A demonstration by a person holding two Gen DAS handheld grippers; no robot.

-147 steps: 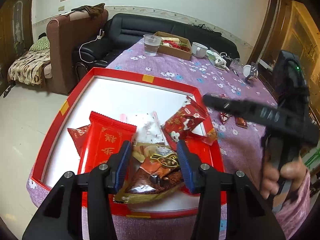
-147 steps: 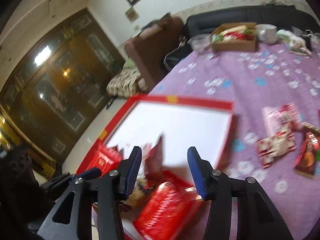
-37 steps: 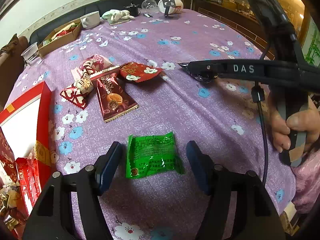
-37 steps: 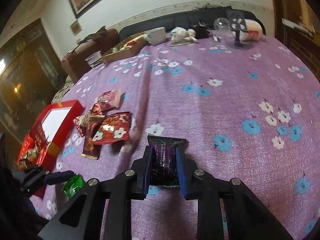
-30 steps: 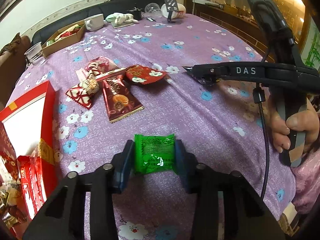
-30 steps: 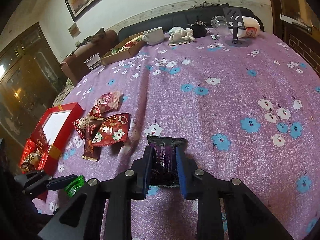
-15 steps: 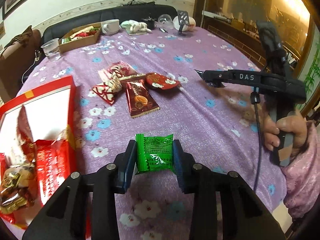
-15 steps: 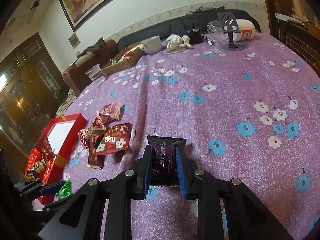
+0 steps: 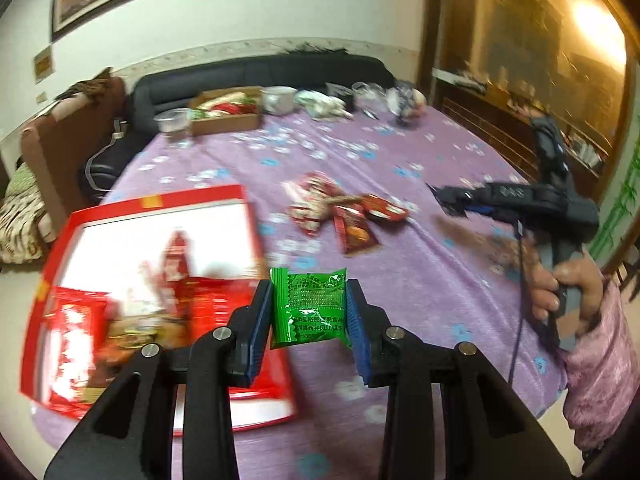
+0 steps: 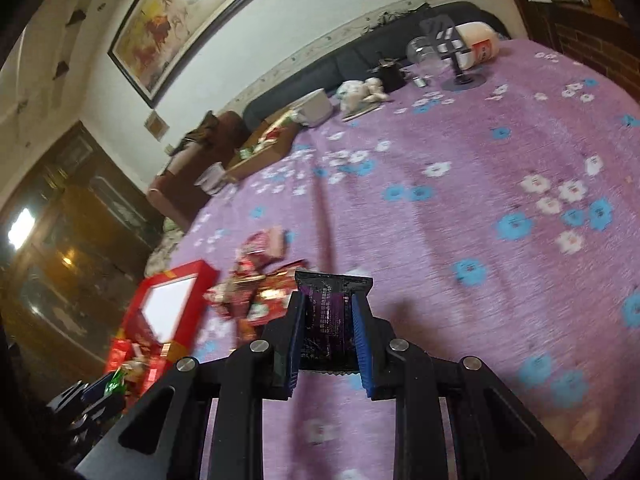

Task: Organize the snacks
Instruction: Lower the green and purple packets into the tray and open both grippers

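Left tongs (image 9: 308,320) pinch green snack packet (image 9: 307,305), both blue pads pressed on its sides, packet lifted off the purple floral worktop (image 9: 400,248). Red tray (image 9: 152,204) sits at about 9 o'clock of the packet in the left wrist view, near edge partly under the tongs; blurred red and gold wrappers piled in its near half, far half bare white. Loose pile of red snack packets (image 9: 340,212) on the cloth at 12 o'clock of the green packet, well apart from it.

Right tongs (image 10: 328,332) clamp dark purple snack packet (image 10: 330,312), pads tight on both long edges, top edge sticking out past the tips. In the left wrist view these tongs show at 2 o'clock, held by a hand (image 9: 560,292) in a pink sleeve. From the right wrist view the red pile lies at 10 o'clock of the purple packet, tray beyond it at 9 o'clock.

Far end of worktop: cardboard box (image 9: 224,114), clear cup (image 9: 174,124), white mug (image 9: 278,100). Both views motion-blurred.
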